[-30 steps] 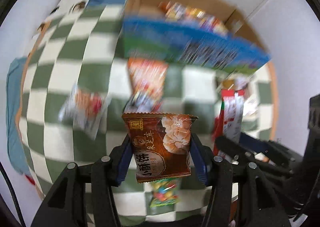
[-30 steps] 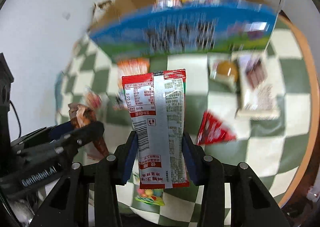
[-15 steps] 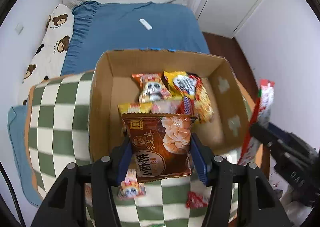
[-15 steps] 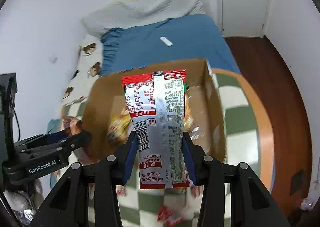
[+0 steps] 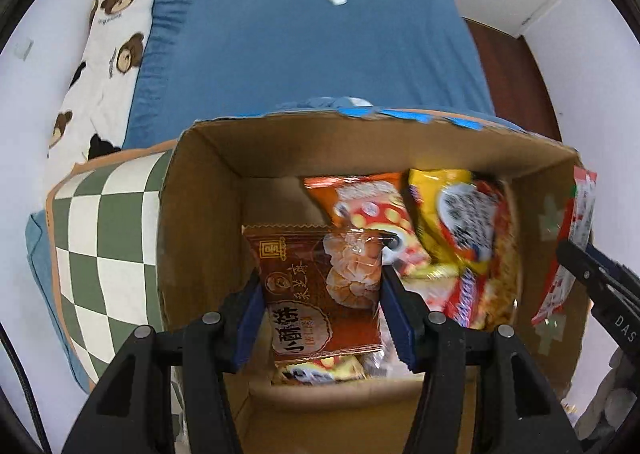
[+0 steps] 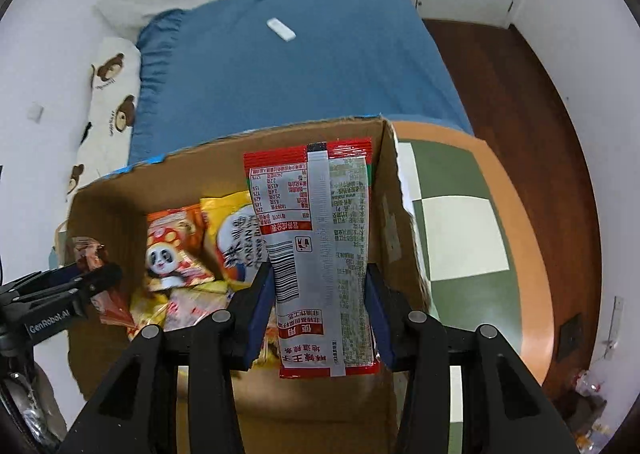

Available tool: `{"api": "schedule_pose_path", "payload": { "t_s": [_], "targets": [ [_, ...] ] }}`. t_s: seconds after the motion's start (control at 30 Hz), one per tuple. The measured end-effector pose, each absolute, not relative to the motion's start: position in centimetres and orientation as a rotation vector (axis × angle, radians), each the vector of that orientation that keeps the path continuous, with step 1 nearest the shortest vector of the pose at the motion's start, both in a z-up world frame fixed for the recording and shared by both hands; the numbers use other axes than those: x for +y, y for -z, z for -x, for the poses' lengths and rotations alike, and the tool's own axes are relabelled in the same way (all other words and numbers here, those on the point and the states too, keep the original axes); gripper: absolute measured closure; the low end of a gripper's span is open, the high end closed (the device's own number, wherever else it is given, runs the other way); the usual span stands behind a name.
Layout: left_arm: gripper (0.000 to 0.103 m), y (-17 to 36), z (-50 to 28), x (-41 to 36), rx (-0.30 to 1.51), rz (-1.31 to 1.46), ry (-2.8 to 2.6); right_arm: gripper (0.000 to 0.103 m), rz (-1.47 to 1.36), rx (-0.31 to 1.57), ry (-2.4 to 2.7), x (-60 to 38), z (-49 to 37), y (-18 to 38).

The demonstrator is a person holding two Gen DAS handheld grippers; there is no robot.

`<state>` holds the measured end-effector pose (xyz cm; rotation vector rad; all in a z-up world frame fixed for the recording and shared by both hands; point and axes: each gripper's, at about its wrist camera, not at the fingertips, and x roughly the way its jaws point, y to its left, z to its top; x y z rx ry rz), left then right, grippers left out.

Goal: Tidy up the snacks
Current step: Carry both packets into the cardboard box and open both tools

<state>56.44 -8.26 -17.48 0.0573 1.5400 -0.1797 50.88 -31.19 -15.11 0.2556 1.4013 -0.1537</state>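
Fingers (image 5: pixel 390 286) of the left gripper (image 5: pixel 320 306) pinch a brown biscuit packet (image 5: pixel 320 290) by its sides, upright above the open cardboard box (image 5: pixel 200 238). An orange panda snack bag (image 5: pixel 368 214) and a yellow bag (image 5: pixel 460 214) lie inside the box.

From the right wrist, the right gripper (image 6: pixel 318 318) has its jaws easing apart, its fingers (image 6: pixel 260 302) beside a red-and-silver sachet (image 6: pixel 316 254) that hangs between them over the box's right end. A checked counter (image 6: pixel 460 238) carries the box; a blue bed (image 6: pixel 300 66) lies beyond.

Left gripper (image 5: pixel 322 288) clamps brown biscuit packet (image 5: pixel 316 290) (over cardboard box (image 5: pixel 200 222)).
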Motion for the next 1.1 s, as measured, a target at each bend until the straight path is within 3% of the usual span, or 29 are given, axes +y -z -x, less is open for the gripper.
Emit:
{"api": "schedule_pose_path", "payload": {
  "t_s": [0.03, 0.07, 0.1, 0.13, 0.17, 0.27, 0.7, 1.1],
  "targets": [
    [0.046, 17.9, -56.9, -7.9, 1.548, -0.043, 0.172, 0.049, -0.253, 1.417, 0.156, -31.2, -50.6, 15.5],
    [0.034, 18.2, -57.2, -7.7, 1.552, -0.025, 0.172, 0.034, -0.252, 1.435, 0.155, -31.1, -50.9, 16.1],
    [0.025, 18.4, -57.4, -7.6, 1.552, -0.017, 0.171, 0.026, -0.248, 1.451, 0.157, -31.0, -51.1, 16.6],
    [0.011, 18.6, -57.6, -7.5, 1.552, -0.012, 0.17, 0.022, -0.252, 1.457, 0.15, -31.0, -51.3, 16.9],
    [0.008, 18.7, -57.8, -7.4, 1.553, -0.009, 0.168, 0.018, -0.246, 1.463, 0.151, -30.8, -51.5, 17.2],
    [0.007, 18.9, -57.7, -7.4, 1.555, -0.007, 0.167, 0.012, -0.23, 1.473, 0.139, -30.1, -51.7, 17.5],
    [0.007, 17.1, -52.6, -6.9, 1.501, 0.03, 0.181, 0.012, -0.205, 1.463, 0.111, -28.1, -47.9, 16.4],
    [0.007, 10.7, -44.6, -7.1, 1.269, -0.043, 0.21, 0.012, -0.159, 1.299, 0.092, -26.7, -40.4, 11.5]
  ]
}}
